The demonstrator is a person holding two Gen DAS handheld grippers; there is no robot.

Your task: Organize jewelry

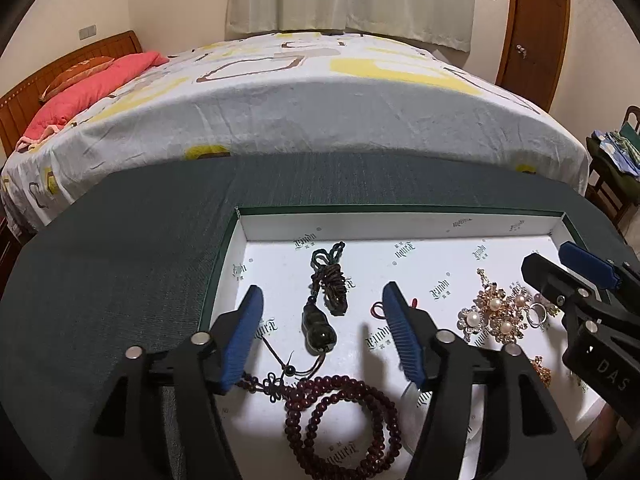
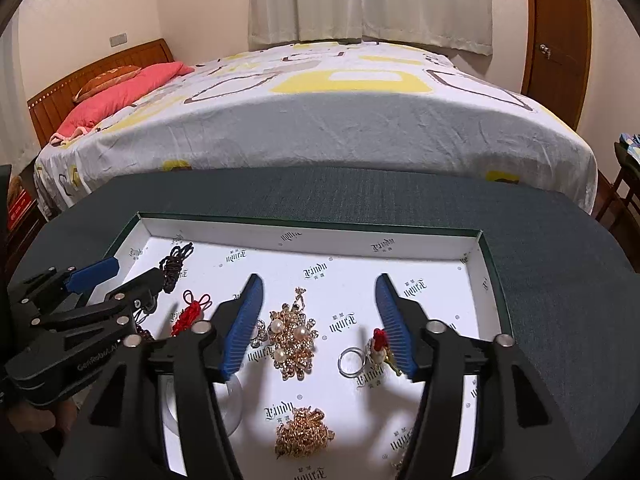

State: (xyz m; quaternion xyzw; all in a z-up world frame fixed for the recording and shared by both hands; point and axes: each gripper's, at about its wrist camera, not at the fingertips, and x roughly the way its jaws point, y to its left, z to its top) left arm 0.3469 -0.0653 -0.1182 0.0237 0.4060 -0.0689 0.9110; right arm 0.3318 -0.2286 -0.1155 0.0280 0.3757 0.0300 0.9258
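Left wrist view: we hold the left gripper [image 1: 320, 336] wide and empty over the dark pendant [image 1: 319, 326], the right gripper [image 2: 318, 322] wide and empty by the pearl brooch [image 2: 292, 340], so cords beside that pendant may snag.

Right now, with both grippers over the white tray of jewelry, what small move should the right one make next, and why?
Probably lower the right gripper onto the gold brooch with white pearls and close. Its jaws stand open and empty, and the brooch lies between them on the white paper-lined tray, clear of the silver ring beside it.

jewelry in tray [image 1: 400, 224] on table [image 1: 120, 240]; bed [image 1: 320, 120] behind
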